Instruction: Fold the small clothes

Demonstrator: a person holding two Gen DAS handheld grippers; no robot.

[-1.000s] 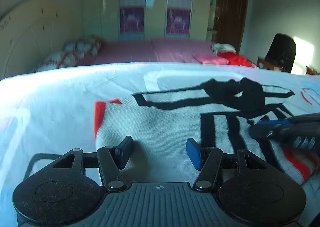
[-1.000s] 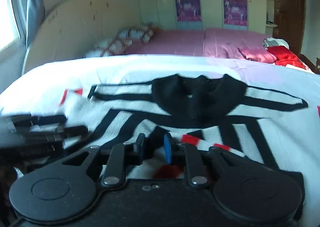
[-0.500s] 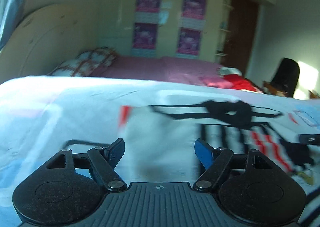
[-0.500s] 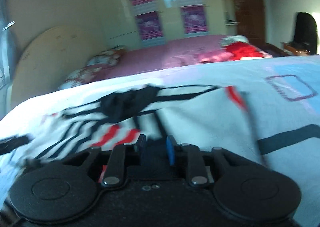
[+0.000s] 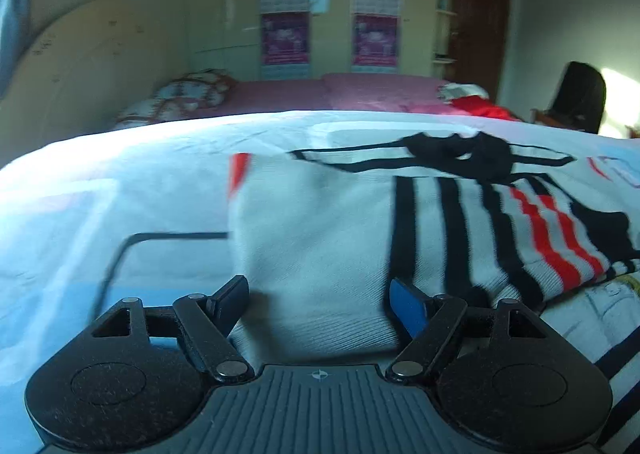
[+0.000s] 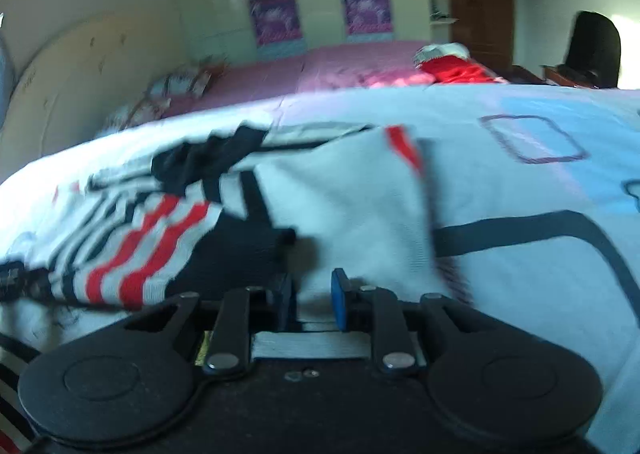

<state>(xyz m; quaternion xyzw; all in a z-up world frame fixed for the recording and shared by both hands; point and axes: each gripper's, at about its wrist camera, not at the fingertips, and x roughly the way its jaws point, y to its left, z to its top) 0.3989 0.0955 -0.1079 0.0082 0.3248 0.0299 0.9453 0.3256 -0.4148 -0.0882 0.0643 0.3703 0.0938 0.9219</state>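
1. Nearest first: the left gripper (image 5: 320, 304) sits right at the near edge of the sweater (image 5: 320, 222). Its jaws are spread wide and have just been opening. The white folded panel lies between the fingers, but nothing is pinched.
2. The right gripper (image 6: 313, 302) is at that same near edge. Its jaws are only narrowly apart after opening a little. White knit shows in the gap, and whether the pads press on it can't be told.
3. The sweater lies flat on the white bed cover (image 5: 120, 174), its long axis running straight away from both grippers.
4. Farthest off is its black collar (image 5: 464, 158). So a hem-to-collar fold looks likely, and neither hand seems clearly nearer.
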